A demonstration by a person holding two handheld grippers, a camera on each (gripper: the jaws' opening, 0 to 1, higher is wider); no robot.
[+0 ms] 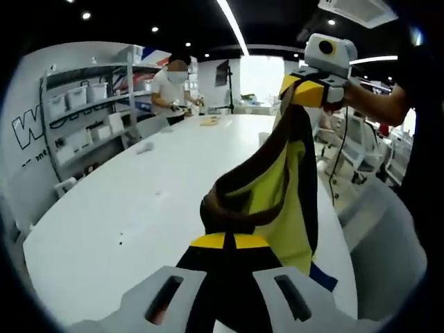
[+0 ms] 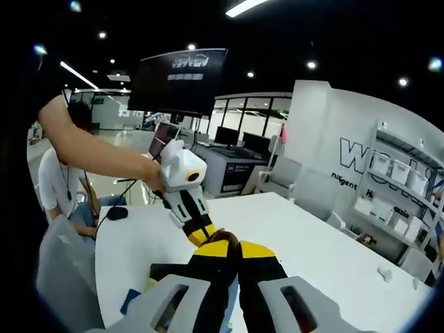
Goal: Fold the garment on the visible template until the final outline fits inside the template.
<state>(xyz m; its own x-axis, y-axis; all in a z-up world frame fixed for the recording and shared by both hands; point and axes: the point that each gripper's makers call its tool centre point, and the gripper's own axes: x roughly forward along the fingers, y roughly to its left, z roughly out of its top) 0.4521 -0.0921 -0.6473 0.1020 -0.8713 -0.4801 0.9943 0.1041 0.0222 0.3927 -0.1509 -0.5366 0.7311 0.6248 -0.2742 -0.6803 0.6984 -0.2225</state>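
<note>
A black, yellow and brown garment (image 1: 277, 194) hangs in the air over the white table (image 1: 132, 208), stretched between both grippers. My left gripper (image 1: 225, 240) is shut on its lower end at the bottom of the left gripper view. My right gripper (image 1: 305, 94) holds the upper end, high on the right. In the right gripper view, my right gripper (image 2: 232, 248) is shut on dark fabric (image 2: 223, 240), and the left gripper (image 2: 200, 234) meets it from the left. A blue sheet edge (image 1: 323, 277) lies on the table under the garment.
A person (image 1: 173, 87) stands at the table's far end near small items (image 1: 208, 121). Shelves with white bins (image 1: 83, 111) line the left wall. Grey chairs (image 1: 388, 243) (image 2: 62, 270) flank the table. Another person (image 2: 59, 184) sits beyond the table's edge.
</note>
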